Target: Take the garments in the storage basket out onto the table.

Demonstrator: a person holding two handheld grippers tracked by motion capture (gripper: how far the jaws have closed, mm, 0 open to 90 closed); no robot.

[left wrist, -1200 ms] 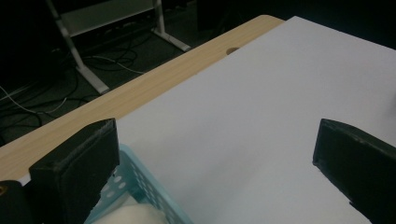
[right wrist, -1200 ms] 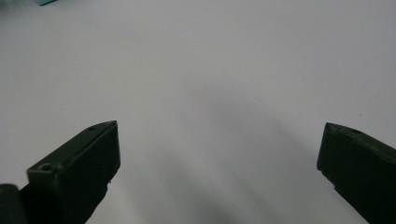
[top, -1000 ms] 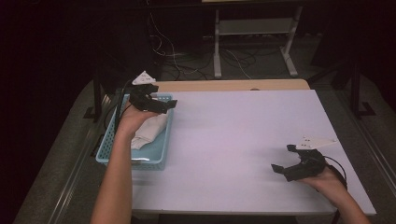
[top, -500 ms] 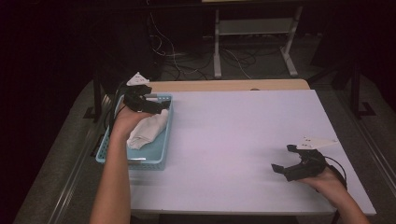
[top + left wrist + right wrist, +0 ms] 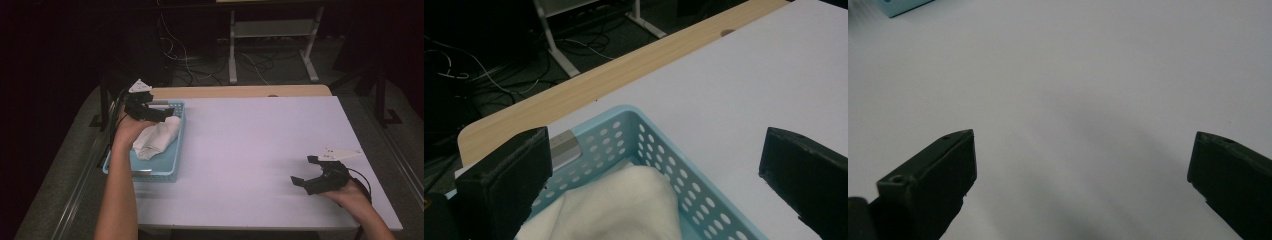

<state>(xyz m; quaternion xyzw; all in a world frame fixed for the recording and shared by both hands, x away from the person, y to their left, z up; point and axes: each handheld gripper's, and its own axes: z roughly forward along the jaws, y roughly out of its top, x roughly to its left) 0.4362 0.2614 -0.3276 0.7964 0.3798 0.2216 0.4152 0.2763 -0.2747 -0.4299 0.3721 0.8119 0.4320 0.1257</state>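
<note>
Left gripper (image 5: 159, 113), jaws spread w/ nothing between them, over far end of blue basket (image 5: 176, 150) at worktop (image 5: 250, 140) left edge. White cloth (image 5: 155, 139) lies bundled inside basket, just below jaws. Right gripper (image 5: 305, 171), jaws released, low over bare worktop near right corner.

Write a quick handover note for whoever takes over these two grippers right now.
Left gripper: open, over the far end of the blue basket, holding nothing.
Right gripper: open and unladen, low over the white table near its right front corner.
The white folded cloth lies inside the basket, apart from both grippers.
Done: cloth is in the basket.
Left: likely just bring the left gripper away.
</note>
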